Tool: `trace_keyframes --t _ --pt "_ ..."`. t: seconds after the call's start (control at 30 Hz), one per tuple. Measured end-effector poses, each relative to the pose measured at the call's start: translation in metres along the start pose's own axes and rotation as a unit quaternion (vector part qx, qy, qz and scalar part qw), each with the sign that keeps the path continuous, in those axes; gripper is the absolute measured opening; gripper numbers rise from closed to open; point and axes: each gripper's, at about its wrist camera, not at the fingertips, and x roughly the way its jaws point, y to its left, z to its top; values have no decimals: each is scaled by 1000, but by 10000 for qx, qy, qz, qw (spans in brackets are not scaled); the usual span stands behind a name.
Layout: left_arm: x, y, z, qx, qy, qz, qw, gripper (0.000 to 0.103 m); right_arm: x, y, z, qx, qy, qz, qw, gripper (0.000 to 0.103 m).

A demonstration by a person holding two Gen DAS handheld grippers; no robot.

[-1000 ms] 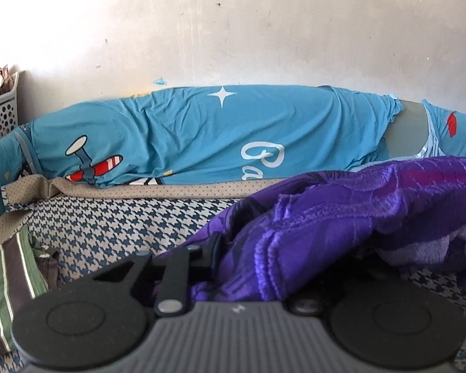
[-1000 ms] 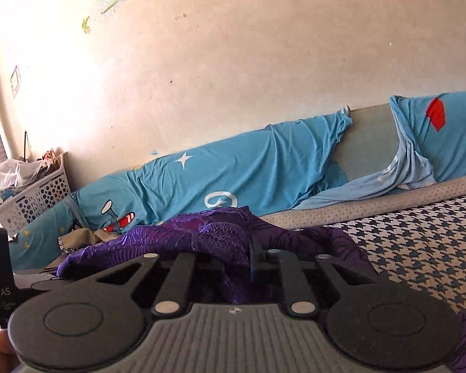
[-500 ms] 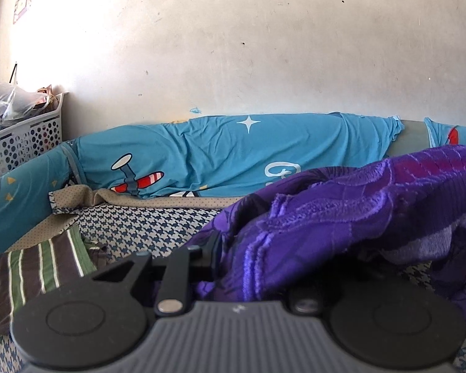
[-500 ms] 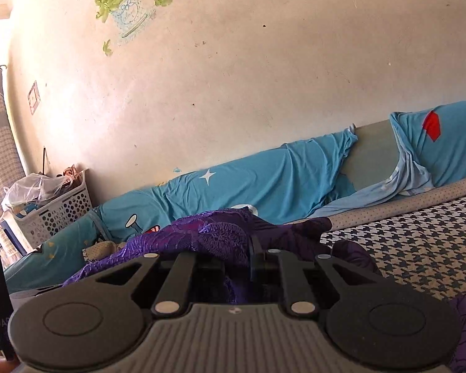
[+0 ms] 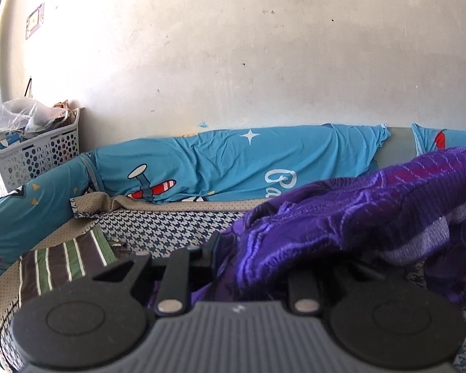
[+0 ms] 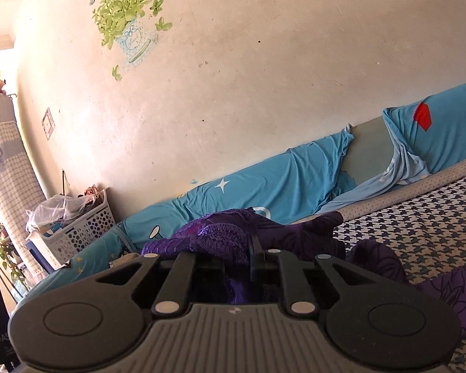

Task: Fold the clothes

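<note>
A purple textured garment (image 5: 357,217) is bunched over my left gripper (image 5: 230,261), whose fingers are shut on its cloth; the fabric hides the right finger. In the right wrist view the same purple garment (image 6: 226,236) bulges up in front of my right gripper (image 6: 253,248), which is shut on a fold of it. Part of the garment (image 6: 444,289) trails down onto the houndstooth bed cover (image 6: 419,230) at the right. Both grippers hold the cloth above the bed.
Blue cartoon-print cushions (image 5: 233,161) line the wall behind the bed. A striped folded cloth (image 5: 62,261) lies at the left of the bed. A white laundry basket (image 5: 31,155) with bags stands in the left corner. A plant sticker (image 6: 127,15) is on the wall.
Both grippers have risen and tilted upward with the purple garment still held; more wall and the basket have come into view, and less of the bed shows.
</note>
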Motion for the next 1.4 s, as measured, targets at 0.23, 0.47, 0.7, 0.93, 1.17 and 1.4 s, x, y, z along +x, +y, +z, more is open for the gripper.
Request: trace_keyframes --t 0.23,0.47,0.7,0.93,1.17,1.4 --pt "-9 -2 11 -115 186 -235 9995 30 -1 -27 4 912 173 -52 9957 15" --pt "2 -7 22 -376 552 -622 9958 30 6 -53 3 1485 590 -479 9860 23" --pt "29 -20 49 -356 785 -713 9937 30 -1 -64 4 1341 569 -853 9857 51" --pt "64 -31 70 -478 1169 -738 9893 31 -10 -73 8 1319 463 -690 9878 52" --pt "83 -36 80 -627 1547 -613 9841 32 -8 -49 10 367 467 -444 9972 55" --pt "90 -34 82 -685 1680 -533 9820 35 -18 -32 13 -58 83 -45 9999 55"
